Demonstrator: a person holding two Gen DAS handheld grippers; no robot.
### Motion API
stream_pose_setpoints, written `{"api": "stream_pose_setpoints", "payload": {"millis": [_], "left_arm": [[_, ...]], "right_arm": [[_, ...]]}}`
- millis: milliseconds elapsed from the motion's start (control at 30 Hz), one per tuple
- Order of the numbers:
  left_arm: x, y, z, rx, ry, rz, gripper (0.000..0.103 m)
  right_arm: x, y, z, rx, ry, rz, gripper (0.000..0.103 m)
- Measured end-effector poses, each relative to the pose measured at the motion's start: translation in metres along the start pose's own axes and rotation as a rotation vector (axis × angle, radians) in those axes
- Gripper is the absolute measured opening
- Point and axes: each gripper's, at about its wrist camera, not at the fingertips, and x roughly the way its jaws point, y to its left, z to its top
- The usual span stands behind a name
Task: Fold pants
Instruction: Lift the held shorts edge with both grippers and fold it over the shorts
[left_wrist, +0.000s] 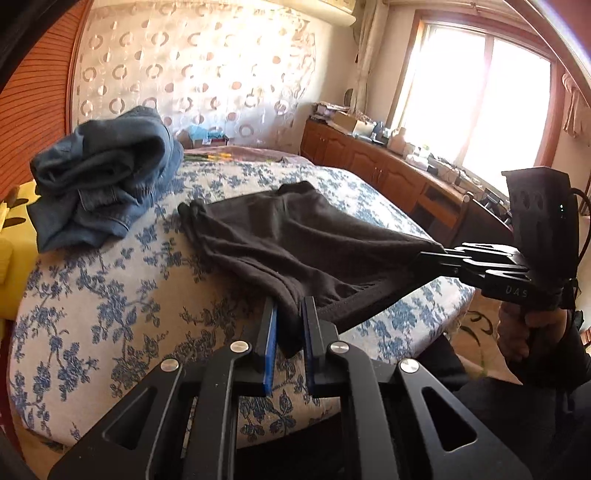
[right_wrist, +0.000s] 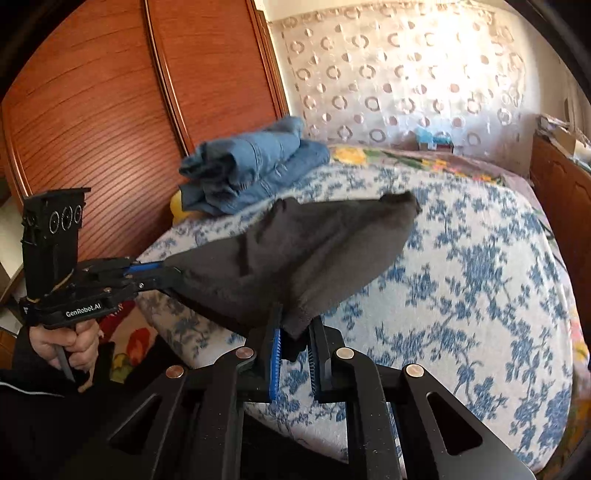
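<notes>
The dark pants (left_wrist: 291, 236) hang stretched between the two grippers above the near part of the bed (left_wrist: 110, 295), their far end resting on or just over the blue-flowered cover. The left gripper (left_wrist: 290, 325) is clenched on one near corner of the cloth, fabric pinched between its blue-padded fingers (left_wrist: 271, 343) and a fold drooping below them. The right gripper (right_wrist: 295, 332) is likewise clamped on the other near corner, the cloth bunched between its pads. Each tool also shows in the other's camera: the right one at the right edge of the left wrist view, the left one at the left edge of the right wrist view, held by a hand (right_wrist: 64, 345) in a dark sleeve. A heap of blue jeans (left_wrist: 107, 177) lies far and to the left on the bed, well apart from the pants. Behind it stand a wooden wardrobe (right_wrist: 110, 92) and a patterned headboard (right_wrist: 406, 74); the motion blur makes it hard to say whether the pants' far tip touches the cover
</notes>
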Motion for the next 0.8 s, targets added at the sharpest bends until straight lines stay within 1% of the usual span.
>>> {"api": "stream_pose_setpoints", "payload": {"millis": [200, 433, 567, 700, 800], "left_arm": [[0.011, 0.007, 0.011, -0.007, -0.009, 0.013, 0.013], [0.029, 0.021, 0.029, -0.019, -0.014, 0.033, 0.013], [0.039, 0.026, 0.04, -0.014, -0.013, 0.046, 0.013], [0.048, 0.031, 0.053, -0.012, -0.007, 0.039, 0.013], [0.056, 0.036, 0.063, -0.007, -0.01, 0.053, 0.013]], "right_arm": [[0.003, -0.001, 0.009, -0.011, -0.027, -0.017, 0.012], [0.028, -0.006, 0.024, -0.005, -0.043, -0.039, 0.012], [0.039, -0.012, 0.033, 0.005, -0.052, -0.044, 0.012], [0.051, -0.017, 0.044, 0.003, -0.061, -0.059, 0.012], [0.062, -0.022, 0.052, 0.008, -0.063, -0.073, 0.012]]}}
